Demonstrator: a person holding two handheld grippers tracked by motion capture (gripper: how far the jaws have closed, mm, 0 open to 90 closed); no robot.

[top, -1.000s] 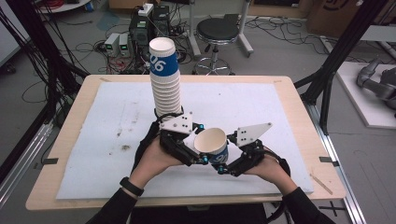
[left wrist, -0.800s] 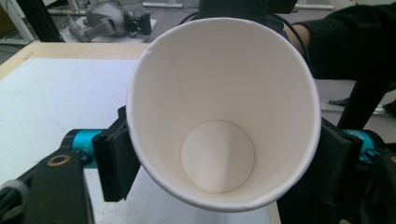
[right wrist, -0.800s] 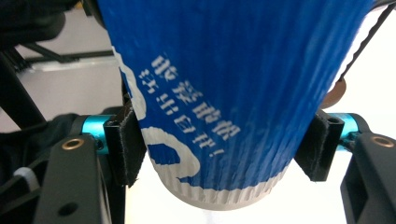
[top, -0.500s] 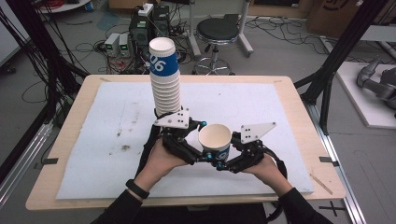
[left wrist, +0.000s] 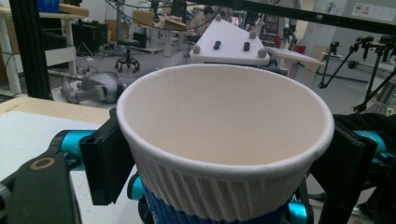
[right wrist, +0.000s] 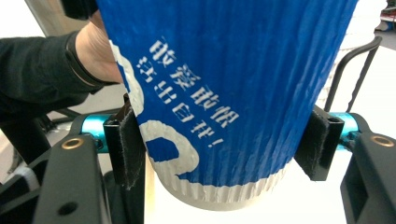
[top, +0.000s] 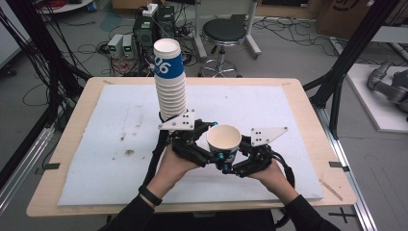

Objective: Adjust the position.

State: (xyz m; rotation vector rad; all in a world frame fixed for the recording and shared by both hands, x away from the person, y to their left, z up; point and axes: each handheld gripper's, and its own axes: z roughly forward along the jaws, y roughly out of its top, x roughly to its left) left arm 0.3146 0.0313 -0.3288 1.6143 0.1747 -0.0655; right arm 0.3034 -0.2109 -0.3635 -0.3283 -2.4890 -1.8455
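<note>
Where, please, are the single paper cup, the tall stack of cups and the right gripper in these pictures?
single paper cup (top: 223, 139), high view, on its pale inner wall.
stack of cups (top: 171, 89), high view, on the ribbed white middle of the stack.
right gripper (right wrist: 219, 149), right gripper view, midway between its fingertips, where the cup sits.

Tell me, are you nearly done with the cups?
Not nearly. One paper cup is already off the tall cup stack standing on the white mat. The right gripper is clamped on that cup's blue side. Probably left: setting it down, then separating the many stacked cups.
</note>
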